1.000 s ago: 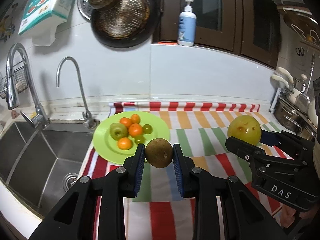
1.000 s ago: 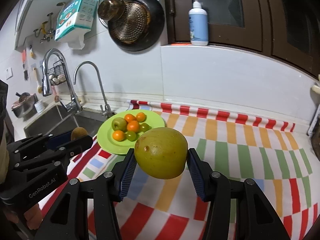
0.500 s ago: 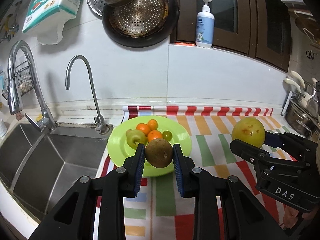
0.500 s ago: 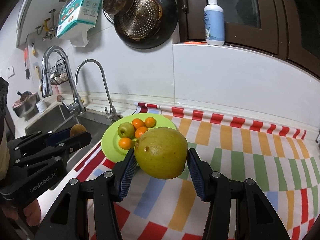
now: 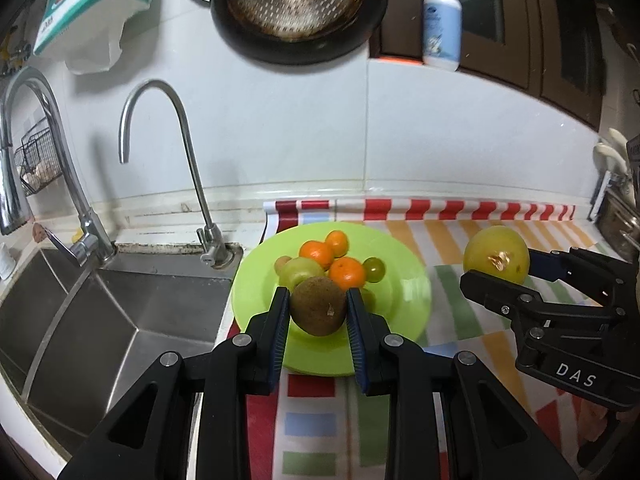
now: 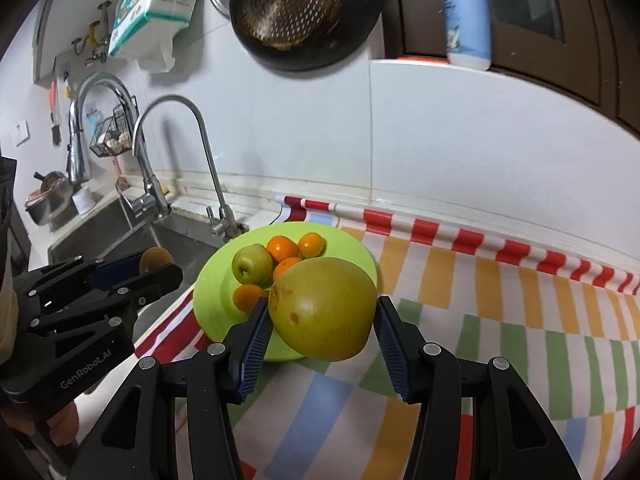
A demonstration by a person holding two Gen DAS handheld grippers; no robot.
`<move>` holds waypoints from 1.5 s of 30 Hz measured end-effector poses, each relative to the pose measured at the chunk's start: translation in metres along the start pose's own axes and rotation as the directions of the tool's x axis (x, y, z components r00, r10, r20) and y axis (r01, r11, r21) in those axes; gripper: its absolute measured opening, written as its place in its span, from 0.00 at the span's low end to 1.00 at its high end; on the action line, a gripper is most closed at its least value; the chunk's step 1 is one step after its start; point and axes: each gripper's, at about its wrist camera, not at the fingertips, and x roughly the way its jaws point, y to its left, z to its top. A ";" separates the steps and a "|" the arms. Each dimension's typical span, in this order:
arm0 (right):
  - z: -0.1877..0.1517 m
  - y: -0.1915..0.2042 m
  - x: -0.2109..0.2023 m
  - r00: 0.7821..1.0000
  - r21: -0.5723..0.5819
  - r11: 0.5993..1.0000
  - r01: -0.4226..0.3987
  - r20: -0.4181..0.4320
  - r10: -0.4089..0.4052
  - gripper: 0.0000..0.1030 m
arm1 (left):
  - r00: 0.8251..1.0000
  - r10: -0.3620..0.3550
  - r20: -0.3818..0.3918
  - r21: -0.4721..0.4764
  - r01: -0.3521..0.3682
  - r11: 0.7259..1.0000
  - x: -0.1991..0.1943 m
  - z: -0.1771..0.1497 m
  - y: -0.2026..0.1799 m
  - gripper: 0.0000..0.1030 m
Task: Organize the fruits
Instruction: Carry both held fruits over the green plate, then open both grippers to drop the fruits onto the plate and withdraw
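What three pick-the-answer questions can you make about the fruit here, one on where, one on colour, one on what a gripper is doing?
1. Where is the plate?
A. in the sink
B. on the striped cloth beside the sink
C. on the wall

2. What colour is the plate?
A. green
B. blue
C. white

3. What is the left gripper doing?
A. hanging open with nothing in it
B. resting on the tap
C. holding a brown kiwi

Answers:
1 B: the plate sits on the striped cloth, right of the sink.
2 A: its rim is bright green around the oranges and small apple.
3 C: the kiwi is squeezed between its two fingers, while the right gripper holds a big yellow fruit.
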 end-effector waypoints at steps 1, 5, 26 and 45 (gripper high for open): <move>0.000 0.000 0.006 1.000 -0.004 1.000 -0.006 -0.008 0.006 0.51 | 1.000 0.000 -0.004 0.000 0.000 1.000 0.005 -0.001 0.002 0.27; 0.001 0.002 0.029 0.999 -0.019 1.000 -0.019 -0.032 0.019 0.51 | 1.000 0.008 -0.029 0.019 -0.008 1.000 0.026 -0.003 0.007 0.27; 0.005 -0.001 0.073 0.999 -0.027 0.999 0.025 -0.034 -0.026 0.61 | 0.998 0.012 -0.059 0.016 -0.011 1.000 0.068 -0.004 0.021 0.59; -0.020 0.002 -0.021 0.982 0.100 0.978 0.185 0.025 -0.188 0.82 | 0.999 0.026 0.046 0.041 -0.028 0.999 -0.026 -0.011 0.010 0.91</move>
